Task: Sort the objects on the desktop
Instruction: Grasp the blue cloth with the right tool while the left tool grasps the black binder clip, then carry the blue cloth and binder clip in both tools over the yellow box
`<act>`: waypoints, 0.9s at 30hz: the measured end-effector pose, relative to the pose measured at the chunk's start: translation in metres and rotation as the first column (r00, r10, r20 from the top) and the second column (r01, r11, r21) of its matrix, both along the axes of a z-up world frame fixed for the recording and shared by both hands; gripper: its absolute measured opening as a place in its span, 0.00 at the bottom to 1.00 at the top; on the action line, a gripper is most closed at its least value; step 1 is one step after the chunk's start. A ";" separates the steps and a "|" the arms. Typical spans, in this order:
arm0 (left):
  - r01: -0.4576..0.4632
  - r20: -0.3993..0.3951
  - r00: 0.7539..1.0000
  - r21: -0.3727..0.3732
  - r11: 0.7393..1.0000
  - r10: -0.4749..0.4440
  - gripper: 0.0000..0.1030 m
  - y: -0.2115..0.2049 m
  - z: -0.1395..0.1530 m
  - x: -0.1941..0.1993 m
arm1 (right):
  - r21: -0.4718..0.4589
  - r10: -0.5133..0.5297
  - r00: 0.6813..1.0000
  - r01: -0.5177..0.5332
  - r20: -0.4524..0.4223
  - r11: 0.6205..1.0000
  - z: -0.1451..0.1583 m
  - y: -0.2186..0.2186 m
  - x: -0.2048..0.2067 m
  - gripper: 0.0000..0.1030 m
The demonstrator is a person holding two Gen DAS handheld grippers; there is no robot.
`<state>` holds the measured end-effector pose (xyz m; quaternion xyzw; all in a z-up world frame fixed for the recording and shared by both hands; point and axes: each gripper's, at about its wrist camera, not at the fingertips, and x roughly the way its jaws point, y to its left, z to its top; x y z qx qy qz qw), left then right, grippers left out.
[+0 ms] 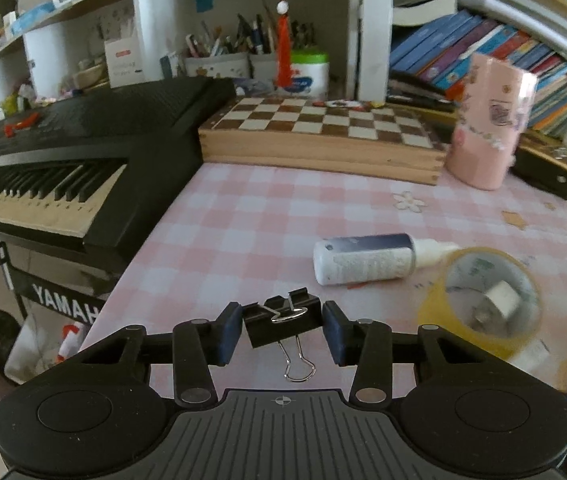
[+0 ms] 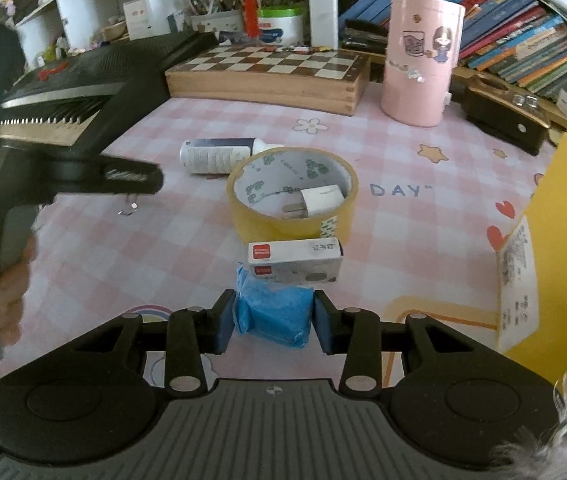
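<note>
Left gripper (image 1: 282, 326): its blue pads are pressing on both ends of a black binder clip (image 1: 283, 320), the clip's wire handles sticking out toward the camera.
Right gripper (image 2: 270, 320): its jaws are clamping a blue wrapped packet (image 2: 273, 314) between the pads.
Table (image 1: 243, 216): it is wearing a pink checked cloth; the binder clip is sitting near its left edge, beside the black keyboard (image 1: 63, 160).
Tape roll (image 2: 292, 196): it is lying flat mid-table, with a white charger plug (image 2: 319, 200) resting inside its ring.
White bottle (image 2: 219, 155): it is lying on its side just behind the tape roll.
Small box (image 2: 295, 262): it is lying between the tape roll and the blue packet.
Pink cylinder (image 2: 421, 60): it is standing upright toward the back edge, next to the chessboard box (image 2: 271, 74).
Yellow box (image 2: 555, 248): it is standing at the right edge.
</note>
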<state>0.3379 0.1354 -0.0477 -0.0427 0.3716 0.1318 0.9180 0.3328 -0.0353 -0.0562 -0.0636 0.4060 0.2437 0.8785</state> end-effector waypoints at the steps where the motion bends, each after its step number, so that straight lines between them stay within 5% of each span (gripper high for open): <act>1: 0.014 0.001 1.000 -0.009 1.000 -0.014 0.41 0.000 0.002 -0.006 | 0.002 -0.010 1.000 0.010 0.000 1.000 0.001 -0.001 -0.002 0.36; 27: 0.333 0.076 0.942 -0.103 0.937 -0.326 0.41 0.001 0.044 -0.147 | 0.033 -0.185 0.982 0.184 0.048 0.982 0.035 -0.004 -0.119 0.35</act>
